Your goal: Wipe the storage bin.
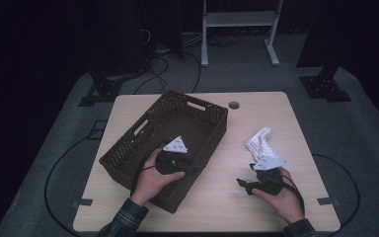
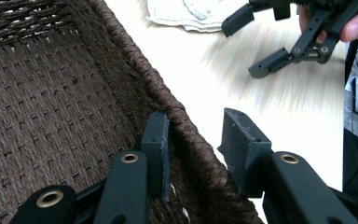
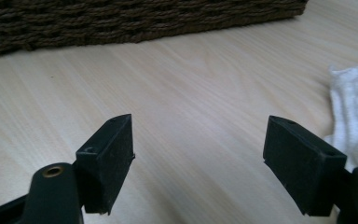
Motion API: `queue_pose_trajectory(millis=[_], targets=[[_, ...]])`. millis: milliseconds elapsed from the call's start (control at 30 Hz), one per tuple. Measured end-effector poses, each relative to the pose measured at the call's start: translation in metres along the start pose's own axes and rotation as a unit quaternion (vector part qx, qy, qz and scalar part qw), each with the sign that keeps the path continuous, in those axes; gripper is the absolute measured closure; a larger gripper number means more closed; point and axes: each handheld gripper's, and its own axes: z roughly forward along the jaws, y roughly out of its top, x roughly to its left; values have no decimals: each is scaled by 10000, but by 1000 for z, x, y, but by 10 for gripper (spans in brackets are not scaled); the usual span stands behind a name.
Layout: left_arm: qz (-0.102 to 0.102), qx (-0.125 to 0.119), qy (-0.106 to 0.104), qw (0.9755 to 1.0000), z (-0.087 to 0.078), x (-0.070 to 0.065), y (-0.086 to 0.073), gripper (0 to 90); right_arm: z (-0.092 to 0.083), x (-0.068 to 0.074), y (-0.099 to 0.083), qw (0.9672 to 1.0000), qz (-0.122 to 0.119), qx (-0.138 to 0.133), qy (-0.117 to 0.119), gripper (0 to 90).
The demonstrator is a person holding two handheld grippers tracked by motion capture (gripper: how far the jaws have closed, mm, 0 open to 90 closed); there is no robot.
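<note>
Left claw (image 2: 193, 140): straddles the near right wall of the basket (image 2: 51, 107), one jaw inside against the weave, the other outside over the worktop (image 2: 242, 88); the inner pad lies on the wall, while a gap shows at the outer pad, so a firm clamp cannot be told.
Right claw (image 3: 198, 158): jaws wide apart, nothing between them, held low over bare wood; the cloth (image 3: 356, 116) lies just beside its right jaw.
Basket (image 1: 148, 118): dark brown woven, rectangular, set at an angle on the left half of the worktop (image 1: 256, 111), with a handle slot in the far wall.
Cloth (image 1: 261, 143): white, crumpled, on the right half of the worktop, well apart from the basket and just beyond the right claw (image 1: 244, 183).
Hands: the left hand (image 1: 153, 177) rests over the basket's near rim; the right hand (image 1: 281, 195) is near the front edge.
</note>
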Motion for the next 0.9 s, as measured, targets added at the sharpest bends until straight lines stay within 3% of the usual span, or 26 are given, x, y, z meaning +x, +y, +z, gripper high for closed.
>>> queue_pose_trajectory(millis=[467,900], targets=[[113,75,-76,9999,-4,-7,-3,628,-10,-30,11,9994,174,-89,-291,215],[193,34,-167,9997,-6,-8,-6,623,-12,-75,15,9946,522,106,-887,216]])
